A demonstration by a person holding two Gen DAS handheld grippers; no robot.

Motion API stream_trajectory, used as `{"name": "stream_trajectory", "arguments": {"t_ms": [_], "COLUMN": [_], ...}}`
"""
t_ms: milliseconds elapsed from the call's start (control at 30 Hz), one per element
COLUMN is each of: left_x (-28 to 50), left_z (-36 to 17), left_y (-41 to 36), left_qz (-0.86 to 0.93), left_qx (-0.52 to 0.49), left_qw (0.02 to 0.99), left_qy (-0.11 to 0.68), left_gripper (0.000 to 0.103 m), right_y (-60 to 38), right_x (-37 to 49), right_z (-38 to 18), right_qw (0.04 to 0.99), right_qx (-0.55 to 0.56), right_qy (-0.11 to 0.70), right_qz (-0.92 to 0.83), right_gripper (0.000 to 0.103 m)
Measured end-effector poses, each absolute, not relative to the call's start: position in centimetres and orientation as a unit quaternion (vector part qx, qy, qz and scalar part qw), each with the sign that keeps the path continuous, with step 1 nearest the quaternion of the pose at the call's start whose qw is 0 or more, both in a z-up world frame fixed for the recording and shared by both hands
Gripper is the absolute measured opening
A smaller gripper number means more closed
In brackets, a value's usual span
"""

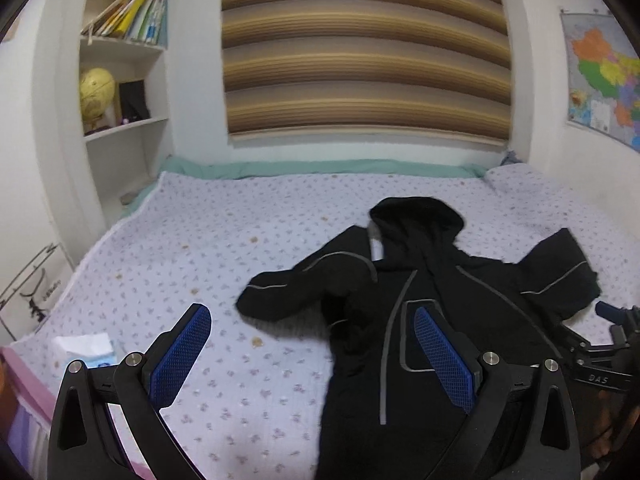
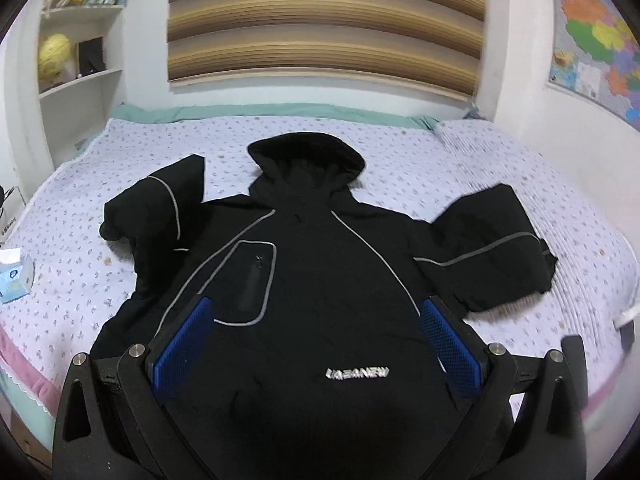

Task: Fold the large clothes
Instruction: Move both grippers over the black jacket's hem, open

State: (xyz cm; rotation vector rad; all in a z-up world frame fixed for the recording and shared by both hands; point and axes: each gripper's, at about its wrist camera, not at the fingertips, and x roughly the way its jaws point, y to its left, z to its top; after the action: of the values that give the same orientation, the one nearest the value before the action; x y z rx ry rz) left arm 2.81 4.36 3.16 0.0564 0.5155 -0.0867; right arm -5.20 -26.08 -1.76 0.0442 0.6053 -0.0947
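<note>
On the floral bedspread (image 2: 400, 152) below striped blinds (image 2: 324, 20) lies a black jacket (image 2: 320, 264).

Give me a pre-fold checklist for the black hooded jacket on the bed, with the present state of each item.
1. Black hooded jacket spread front-up on the lilac floral bedspread: ok.
2. Hood lying flat above the collar: ok.
3. Sleeves straightened: not ok; the sleeve near the bookshelf is bent and bunched, and the sleeve on the map side is doubled back.
4. Left gripper open, holding nothing: ok.
5. Right gripper open, holding nothing: ok.
6. Hem laid flat: cannot tell, it is hidden below the grippers.
</note>
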Motion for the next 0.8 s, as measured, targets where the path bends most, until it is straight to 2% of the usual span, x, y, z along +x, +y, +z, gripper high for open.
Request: {"name": "stream_trajectory", "arguments": {"t_ms": [200,367,633,800], "left_x": [2.3,0.8,-0.7,-1.1], "left_z": [3.3,3.7,3.6,3.0], "left_y": [3.4,2.7,-0.7,-1.3], "left_qz": [-0.056,-0.117,-0.102,-0.122], "left_qx": [0.03,0.022,0.104,0.12], "left_qw": [0.964,0.965,0.969,0.966], "left_qy": [0.259,0.232,0.201,0.197], "left_gripper": [0.101,0.101,0.101,0.101], "right_y": [-27.3,-26.7,-26.1,-25.8], "right_x": [-6.7,-7.0,-7.2,-6.9], "right_z": [-1.1,-1.2,-0.9,-1.1], "right_qw": [0.955,0.955,0.957,0.955], "right_qx": [0.029,0.005,-0.014,-0.033], "right_qy": [0.29,0.286,0.28,0.278], "right_qz": [-0.054,-0.08,-0.079,-0.092], "right_gripper": [0.103,0.103,0.103,0.103]}}
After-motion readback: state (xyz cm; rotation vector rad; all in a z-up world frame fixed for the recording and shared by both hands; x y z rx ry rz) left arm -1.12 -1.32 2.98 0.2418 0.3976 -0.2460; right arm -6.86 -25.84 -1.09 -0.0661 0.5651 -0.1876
